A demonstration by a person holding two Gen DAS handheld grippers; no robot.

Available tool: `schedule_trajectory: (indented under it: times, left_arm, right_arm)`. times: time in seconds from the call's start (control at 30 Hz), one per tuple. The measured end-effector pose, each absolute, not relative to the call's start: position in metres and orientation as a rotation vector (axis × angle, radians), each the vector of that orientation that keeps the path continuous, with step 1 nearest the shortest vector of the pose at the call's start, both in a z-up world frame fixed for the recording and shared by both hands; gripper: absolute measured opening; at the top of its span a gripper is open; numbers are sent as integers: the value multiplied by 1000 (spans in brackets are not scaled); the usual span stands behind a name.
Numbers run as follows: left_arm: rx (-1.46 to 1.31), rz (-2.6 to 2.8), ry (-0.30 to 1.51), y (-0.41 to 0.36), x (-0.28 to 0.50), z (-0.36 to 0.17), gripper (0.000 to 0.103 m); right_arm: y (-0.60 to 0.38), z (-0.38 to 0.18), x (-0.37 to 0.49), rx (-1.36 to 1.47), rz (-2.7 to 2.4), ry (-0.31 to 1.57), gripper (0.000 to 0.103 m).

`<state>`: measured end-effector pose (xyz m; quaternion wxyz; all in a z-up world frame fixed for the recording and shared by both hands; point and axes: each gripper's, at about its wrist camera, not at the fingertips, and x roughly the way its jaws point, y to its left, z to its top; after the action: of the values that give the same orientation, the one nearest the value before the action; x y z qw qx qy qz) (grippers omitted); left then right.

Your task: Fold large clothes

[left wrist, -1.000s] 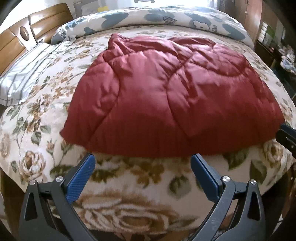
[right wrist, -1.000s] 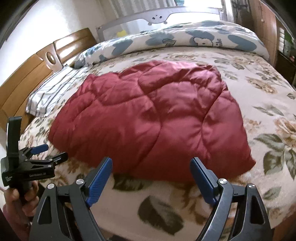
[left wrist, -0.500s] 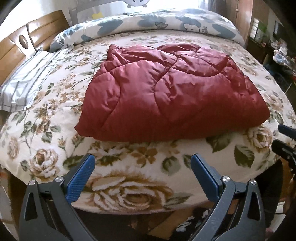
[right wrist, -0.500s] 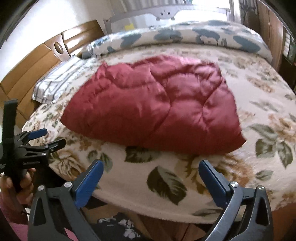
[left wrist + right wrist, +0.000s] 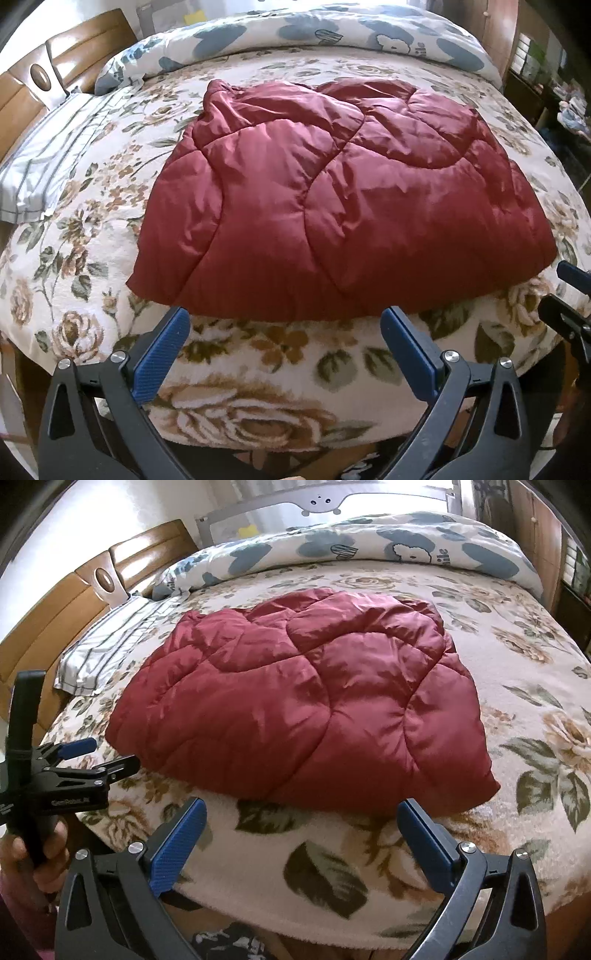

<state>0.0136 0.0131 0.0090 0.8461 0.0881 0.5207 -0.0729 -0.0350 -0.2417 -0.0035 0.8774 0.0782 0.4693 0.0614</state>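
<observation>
Facing the bed's near edge, left gripper [image 5: 284, 350] has jaws wide apart, empty; red quilted coat [image 5: 343, 206] lies straight ahead mid-bed [image 5: 258, 373], long axis across, near hem just beyond the fingertips. Right wrist view: right gripper [image 5: 303, 834] also spread, empty; coat ahead, its right corner nearest this one. Left gripper body reads "GenRobot..", partly legible. Duvet [image 5: 406, 550] at the far edge shows "ile".

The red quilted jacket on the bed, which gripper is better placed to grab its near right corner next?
Probably the right gripper: open, with the red quilted jacket's near right corner just beyond its right finger. The left gripper, also open, faces the hem's middle and left.
</observation>
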Motion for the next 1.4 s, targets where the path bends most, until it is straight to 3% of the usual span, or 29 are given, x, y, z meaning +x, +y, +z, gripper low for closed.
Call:
schedule_trajectory:
  times: [1.4]
  left_arm:
    - [169, -142, 1069, 10, 34, 21, 103]
  right_arm:
    - [-233, 10, 4, 156, 143, 985, 103]
